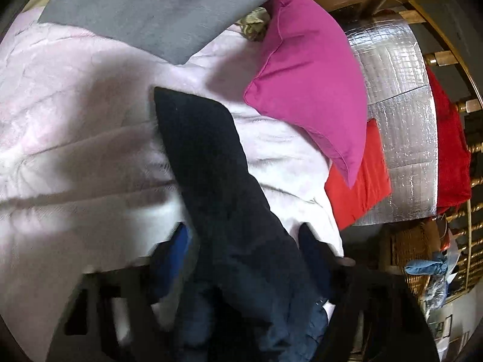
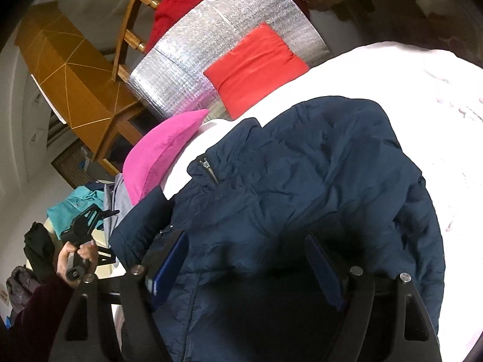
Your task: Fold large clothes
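Navy puffer jacket (image 2: 302, 187) lies crumpled on the pale quilted bedspread (image 2: 407, 69), near the bed's front edge, with 1 sleeve or panel stretched toward the magenta cushion (image 1: 311, 90) in the left wrist view. A zip pull shows near the collar.

Handling, judged: padded, soft, bulky but light. The shell looks smooth and likely slippery, so a shallow pinch may slide off. It will not hold a crease; folds will spring back unless pressed flat. Best holds: seams, hem, cuff or collar, where layers are stitched and thicker.

Right gripper (image 2: 250, 267): 2 fingers spread wide, jacket fabric between them, pads not visibly pressing on it. No grip.

Left gripper (image 1: 238, 259): fingers part-way spread, dark fabric running up between them. View blurred; pads do not appear to clamp it. A hand (image 2: 77, 256) holds its handle at the bed's left side.

Orange cushion (image 2: 256, 63) rests against foil-backed padding (image 2: 211, 36) at the far edge, clear of the jacket.
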{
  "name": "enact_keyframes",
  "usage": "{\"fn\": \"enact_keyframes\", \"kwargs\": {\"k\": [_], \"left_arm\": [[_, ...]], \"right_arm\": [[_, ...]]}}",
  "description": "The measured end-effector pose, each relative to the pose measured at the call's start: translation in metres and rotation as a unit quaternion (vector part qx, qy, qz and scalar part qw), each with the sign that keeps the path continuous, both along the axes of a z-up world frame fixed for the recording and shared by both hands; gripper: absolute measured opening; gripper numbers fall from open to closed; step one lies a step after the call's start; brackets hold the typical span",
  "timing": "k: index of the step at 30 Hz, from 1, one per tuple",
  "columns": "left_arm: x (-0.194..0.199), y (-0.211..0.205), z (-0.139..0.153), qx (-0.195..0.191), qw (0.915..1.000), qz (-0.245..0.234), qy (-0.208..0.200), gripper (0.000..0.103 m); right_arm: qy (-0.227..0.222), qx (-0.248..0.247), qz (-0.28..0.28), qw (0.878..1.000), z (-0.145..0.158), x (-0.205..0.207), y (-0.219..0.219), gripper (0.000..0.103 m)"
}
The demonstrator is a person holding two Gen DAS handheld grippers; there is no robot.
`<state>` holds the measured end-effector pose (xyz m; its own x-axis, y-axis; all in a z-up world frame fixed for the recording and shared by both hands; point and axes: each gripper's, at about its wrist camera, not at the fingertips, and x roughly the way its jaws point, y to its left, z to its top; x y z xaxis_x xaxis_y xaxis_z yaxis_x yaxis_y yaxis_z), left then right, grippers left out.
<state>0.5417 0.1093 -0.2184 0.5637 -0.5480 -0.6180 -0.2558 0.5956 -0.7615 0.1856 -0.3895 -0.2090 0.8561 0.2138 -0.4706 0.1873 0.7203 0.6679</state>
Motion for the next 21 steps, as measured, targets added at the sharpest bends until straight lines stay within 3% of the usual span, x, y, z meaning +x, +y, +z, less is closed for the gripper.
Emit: {"fn": "enact_keyframes", "kwargs": {"k": [2,5,7,9,12,16,18,21], "left_arm": [[0.006,-0.006,-0.001,0.022,0.9997,-0.009,-0.003,0.025],[0.004,-0.017,0.011,0.07,0.997,-0.023,-0.024,0.014],[-0.003,-0.026,0.026,0.092,0.9936,-0.043,-0.049,0.011],[-0.013,-0.044,0.047,0.121,0.987,-0.072,-0.078,0.011],[-0.039,-0.083,0.08,0.166,0.9686,-0.13,-0.132,0.009],[-0.092,-0.152,0.112,0.2,0.9334,-0.216,-0.205,0.007],[-0.118,-0.184,0.114,0.198,0.9208,-0.251,-0.224,0.007],[-0.149,-0.23,0.099,0.203,0.9088,-0.287,-0.224,0.006]], "right_arm": [[0.005,-0.001,0.001,1.0,-0.002,0.0,-0.001,0.081],[0.014,-0.009,-0.007,1.0,-0.002,-0.004,-0.003,0.077],[0.022,-0.011,-0.011,1.0,-0.002,-0.006,-0.007,0.064],[0.024,-0.011,-0.024,0.999,-0.002,-0.012,-0.013,0.061],[0.023,-0.01,-0.036,0.999,0.003,-0.021,-0.021,0.061],[0.011,-0.009,-0.053,0.999,0.01,-0.036,-0.032,0.061],[0.005,-0.002,-0.063,0.998,0.013,-0.046,-0.04,0.061],[-0.002,0.007,-0.077,0.997,0.018,-0.064,-0.052,0.061]]}}
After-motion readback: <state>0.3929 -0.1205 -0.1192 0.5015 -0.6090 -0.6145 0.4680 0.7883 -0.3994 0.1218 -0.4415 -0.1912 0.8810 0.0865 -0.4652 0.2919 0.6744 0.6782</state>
